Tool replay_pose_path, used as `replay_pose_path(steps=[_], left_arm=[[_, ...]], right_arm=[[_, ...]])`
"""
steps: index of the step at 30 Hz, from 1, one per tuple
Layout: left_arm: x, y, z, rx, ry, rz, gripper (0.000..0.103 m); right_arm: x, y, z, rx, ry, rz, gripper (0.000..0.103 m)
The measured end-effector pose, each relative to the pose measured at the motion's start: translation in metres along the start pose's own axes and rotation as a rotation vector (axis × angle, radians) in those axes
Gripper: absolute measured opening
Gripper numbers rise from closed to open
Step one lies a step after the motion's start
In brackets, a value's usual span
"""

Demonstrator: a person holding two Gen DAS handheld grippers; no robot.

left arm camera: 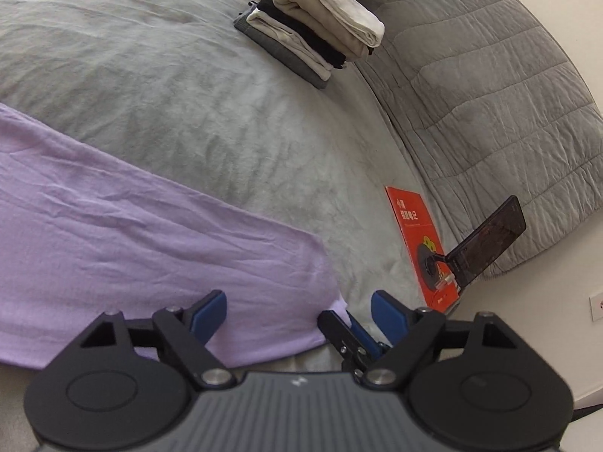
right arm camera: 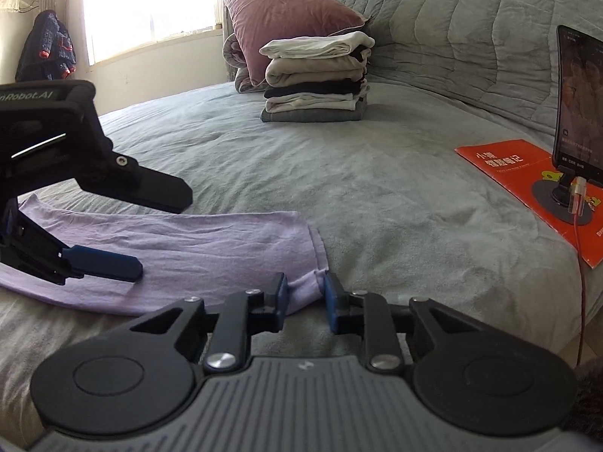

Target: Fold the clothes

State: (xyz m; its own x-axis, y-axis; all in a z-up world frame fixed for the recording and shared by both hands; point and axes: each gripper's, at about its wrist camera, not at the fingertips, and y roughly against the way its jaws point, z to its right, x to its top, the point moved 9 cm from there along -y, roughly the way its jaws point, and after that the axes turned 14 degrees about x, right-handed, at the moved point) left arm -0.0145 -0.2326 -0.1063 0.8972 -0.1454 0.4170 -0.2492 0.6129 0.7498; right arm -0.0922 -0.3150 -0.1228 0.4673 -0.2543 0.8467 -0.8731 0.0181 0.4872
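Observation:
A lilac garment (left arm camera: 132, 226) (right arm camera: 211, 241) lies flat on the grey bed (right arm camera: 377, 207). My right gripper (right arm camera: 306, 292) is low at the garment's near right corner, and a bunched fold of the lilac cloth fills the narrow gap between its blue pads. My left gripper (left arm camera: 299, 312) (right arm camera: 158, 235) stands open over the garment further left, with its lower finger close to the cloth and nothing pinched. In the left wrist view the right gripper (left arm camera: 341, 322) shows at the cloth's corner, just inside the left gripper's right finger.
A stack of folded clothes (left arm camera: 320, 30) (right arm camera: 316, 83) sits at the far side of the bed beside a mauve pillow (right arm camera: 279, 11). A red booklet (left arm camera: 418, 233) (right arm camera: 520, 177) carries a phone on a stand (left arm camera: 486, 241) (right arm camera: 578, 101) at the right, with a cable hanging over the bed's edge.

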Motion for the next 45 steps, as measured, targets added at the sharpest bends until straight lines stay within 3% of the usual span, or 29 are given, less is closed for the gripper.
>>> replay_pose_path(steps=[3, 8, 11, 14, 16, 18, 20, 23, 24, 25, 27, 31, 36, 45], left_arm=[[0.003, -0.011, 0.010, -0.012, -0.008, -0.033, 0.084], [0.008, -0.020, 0.020, -0.031, -0.012, -0.062, 0.084], [0.012, -0.021, 0.018, -0.015, -0.005, -0.057, 0.075], [0.013, -0.021, 0.009, 0.008, 0.015, -0.054, 0.053], [0.012, -0.021, 0.000, 0.031, 0.034, -0.052, 0.026], [0.013, -0.020, -0.011, 0.052, 0.065, -0.046, 0.006], [0.014, -0.018, -0.021, 0.062, 0.099, -0.037, 0.005], [0.017, -0.013, -0.034, 0.070, 0.138, -0.022, 0.004], [0.018, -0.012, -0.037, 0.069, 0.145, -0.019, 0.004], [0.019, -0.010, -0.039, 0.069, 0.149, -0.015, 0.004], [0.021, -0.008, -0.042, 0.067, 0.155, -0.007, 0.004], [0.025, -0.003, -0.048, 0.057, 0.168, 0.008, 0.004], [0.027, -0.008, -0.050, 0.029, 0.168, -0.026, 0.005], [0.026, -0.018, -0.050, 0.034, 0.162, -0.049, 0.010]], right_arm=[[0.004, 0.003, -0.004, 0.031, -0.001, 0.019, 0.006], [0.016, 0.011, -0.023, 0.120, 0.047, 0.068, 0.005], [0.021, 0.014, -0.039, 0.170, 0.107, 0.082, 0.004], [0.021, 0.013, -0.054, 0.215, 0.162, 0.076, 0.004], [0.019, 0.011, -0.062, 0.233, 0.192, 0.067, 0.004], [0.017, 0.009, -0.069, 0.237, 0.224, 0.057, 0.004], [0.014, 0.007, -0.074, 0.230, 0.254, 0.046, 0.005], [0.009, 0.003, -0.080, 0.211, 0.298, 0.023, 0.031], [0.008, 0.002, -0.082, 0.203, 0.315, 0.020, 0.054], [0.007, 0.001, -0.084, 0.200, 0.334, 0.023, 0.062], [0.003, -0.003, -0.089, 0.200, 0.375, 0.007, 0.062], [-0.003, -0.010, -0.101, 0.184, 0.463, -0.022, 0.055], [-0.002, -0.022, -0.107, 0.174, 0.436, -0.062, 0.051], [-0.002, -0.038, -0.090, 0.105, 0.334, -0.101, 0.009]])
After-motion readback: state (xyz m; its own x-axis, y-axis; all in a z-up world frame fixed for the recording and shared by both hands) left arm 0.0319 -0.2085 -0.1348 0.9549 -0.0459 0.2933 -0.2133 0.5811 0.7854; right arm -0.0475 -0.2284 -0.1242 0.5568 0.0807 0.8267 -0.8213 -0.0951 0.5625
